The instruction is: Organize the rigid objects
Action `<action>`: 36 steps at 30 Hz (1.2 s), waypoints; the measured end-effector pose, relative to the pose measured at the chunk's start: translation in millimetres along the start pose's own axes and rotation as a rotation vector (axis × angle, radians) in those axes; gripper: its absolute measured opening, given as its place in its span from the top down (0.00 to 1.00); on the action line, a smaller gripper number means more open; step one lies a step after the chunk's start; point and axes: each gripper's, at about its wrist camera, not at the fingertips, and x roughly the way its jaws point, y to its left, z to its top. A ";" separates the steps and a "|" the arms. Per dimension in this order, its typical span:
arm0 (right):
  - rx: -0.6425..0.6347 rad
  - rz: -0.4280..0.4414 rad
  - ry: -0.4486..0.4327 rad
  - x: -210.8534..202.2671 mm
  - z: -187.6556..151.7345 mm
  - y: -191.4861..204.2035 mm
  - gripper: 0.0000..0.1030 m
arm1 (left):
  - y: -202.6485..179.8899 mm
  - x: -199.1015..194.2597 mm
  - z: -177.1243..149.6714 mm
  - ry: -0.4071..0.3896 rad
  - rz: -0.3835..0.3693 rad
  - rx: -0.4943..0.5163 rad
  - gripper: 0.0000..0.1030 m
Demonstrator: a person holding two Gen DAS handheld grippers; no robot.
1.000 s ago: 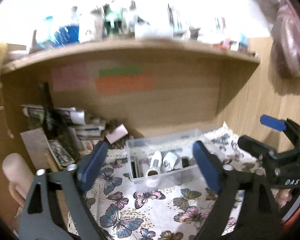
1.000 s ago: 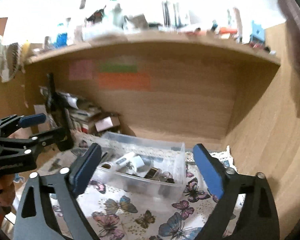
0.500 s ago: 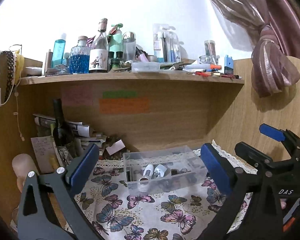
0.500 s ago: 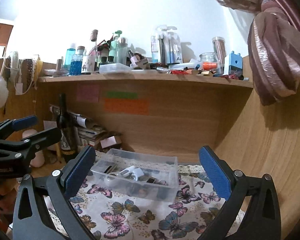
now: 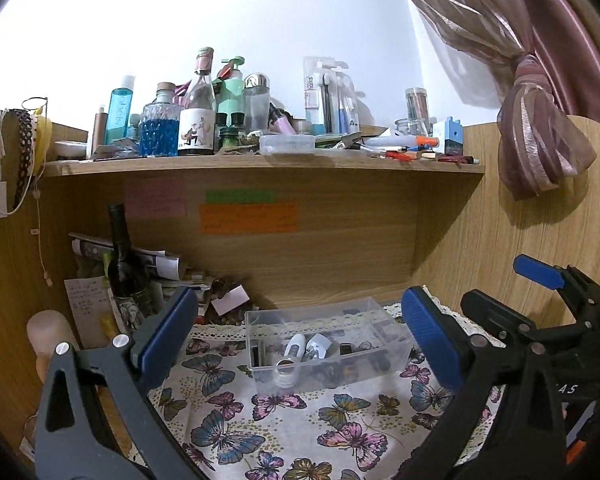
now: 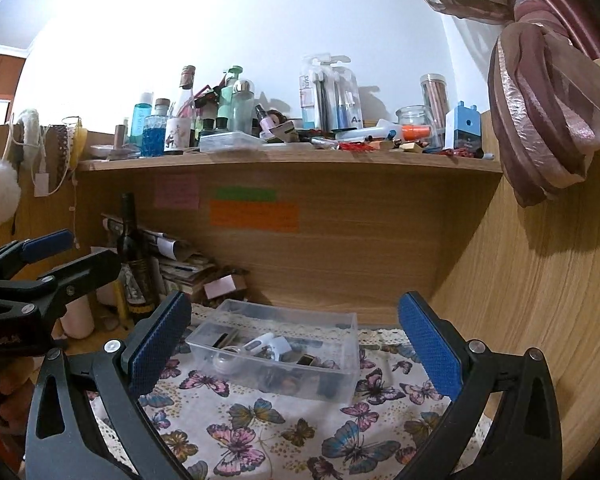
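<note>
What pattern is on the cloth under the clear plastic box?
Colourful butterflies on a pale cloth; clearest in the left wrist view.

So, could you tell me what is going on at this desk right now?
A person holds a two-finger gripper in each hand, both pointed at a clear plastic bin on the butterfly tablecloth. The left gripper and right gripper are both open and empty, short of the bin. The bin already holds small items, including a white tube. The shelf above is crowded with bottles.
</note>
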 end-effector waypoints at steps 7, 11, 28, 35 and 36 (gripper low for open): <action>0.006 -0.003 -0.003 -0.5 0.5 -1.1 0.00 | 0.4 2.9 -1.0 0.012 -0.001 -0.008 0.00; 0.008 -0.006 -0.006 -0.9 0.7 -0.4 0.00 | 0.6 5.1 -1.1 0.016 0.000 -0.010 0.00; 0.011 -0.008 -0.005 0.1 1.4 1.1 0.00 | 3.6 9.6 -1.7 0.023 -0.007 -0.019 0.00; 0.011 -0.008 -0.006 0.1 1.3 0.1 0.00 | 3.7 9.6 -2.2 0.013 -0.006 -0.031 0.00; 0.012 -0.007 -0.007 0.1 1.5 0.1 0.00 | 3.5 9.7 -2.2 0.010 -0.002 -0.035 0.00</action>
